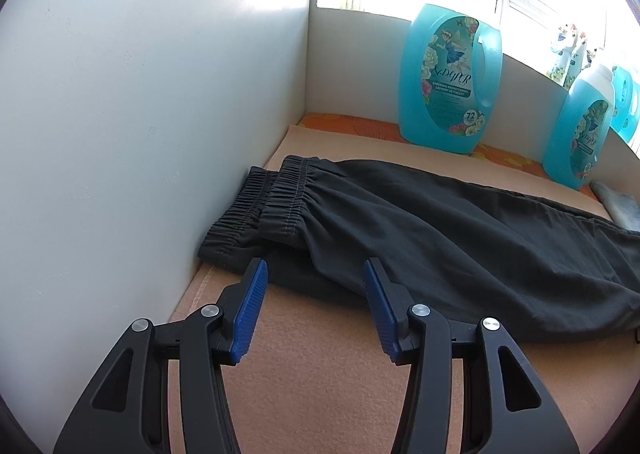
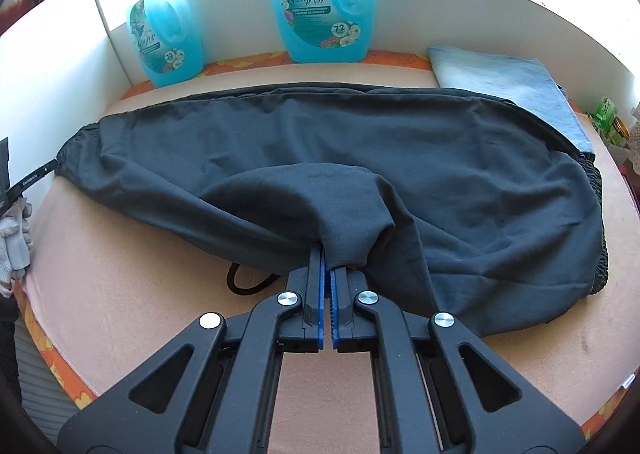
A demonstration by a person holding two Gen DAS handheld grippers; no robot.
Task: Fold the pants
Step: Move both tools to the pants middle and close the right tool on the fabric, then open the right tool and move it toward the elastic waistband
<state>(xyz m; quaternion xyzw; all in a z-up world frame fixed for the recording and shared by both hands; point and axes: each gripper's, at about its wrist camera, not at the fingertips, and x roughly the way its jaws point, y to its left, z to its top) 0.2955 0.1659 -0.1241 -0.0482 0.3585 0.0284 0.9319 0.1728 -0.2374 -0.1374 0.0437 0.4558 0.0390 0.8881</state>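
On the mat, right hand-held gripper (image 2: 327,268) pinches pants (image 2: 320,158); left hand-held gripper (image 1: 314,274) spread beside their edge.

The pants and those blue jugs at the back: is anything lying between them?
No. In the right wrist view only bare tan mat separates the pants from the detergent jugs.

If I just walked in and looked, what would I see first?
Probably the big black pants spread across the tan table, with the right gripper pinching a bunch of the cloth at the near edge. Next, the bright blue laundry detergent jugs standing at the back by the window. The left gripper is open, right by the elastic cuffs near the white wall.
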